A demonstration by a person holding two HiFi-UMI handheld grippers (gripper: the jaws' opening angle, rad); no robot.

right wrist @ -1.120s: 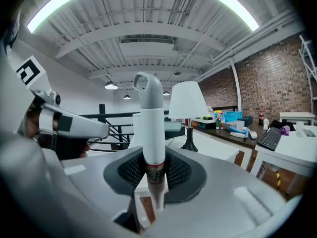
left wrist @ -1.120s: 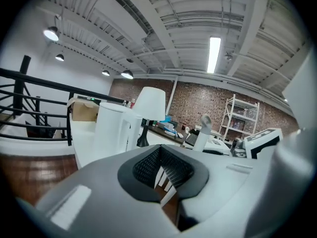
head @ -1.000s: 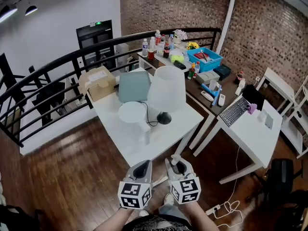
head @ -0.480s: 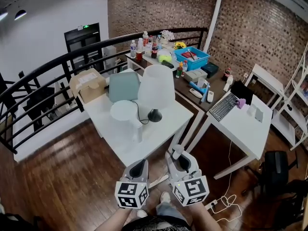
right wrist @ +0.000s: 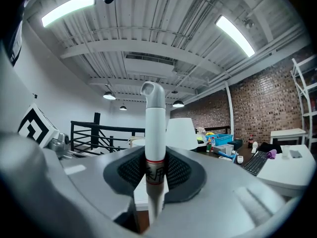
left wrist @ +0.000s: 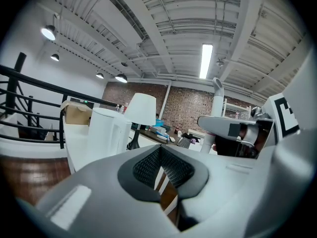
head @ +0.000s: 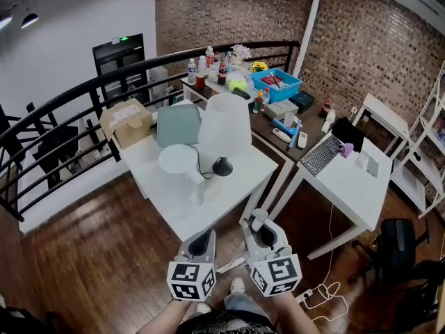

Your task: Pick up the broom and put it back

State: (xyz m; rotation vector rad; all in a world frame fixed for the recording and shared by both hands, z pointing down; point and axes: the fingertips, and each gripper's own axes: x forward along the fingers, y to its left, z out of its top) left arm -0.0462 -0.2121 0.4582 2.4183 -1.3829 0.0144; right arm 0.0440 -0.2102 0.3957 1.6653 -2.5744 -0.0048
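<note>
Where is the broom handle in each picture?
Head view: bottom centre, the broom handle sticks up from the right gripper.
Left gripper view: broom handle right of centre, upright.
Right gripper view: broom handle dead centre, pointing up.
Shared landmark: the white lamp.

Evenly bright under ceiling strip lights [right wrist: 237,33]; fisheye edges curve and darken, foreground blurs.
</note>
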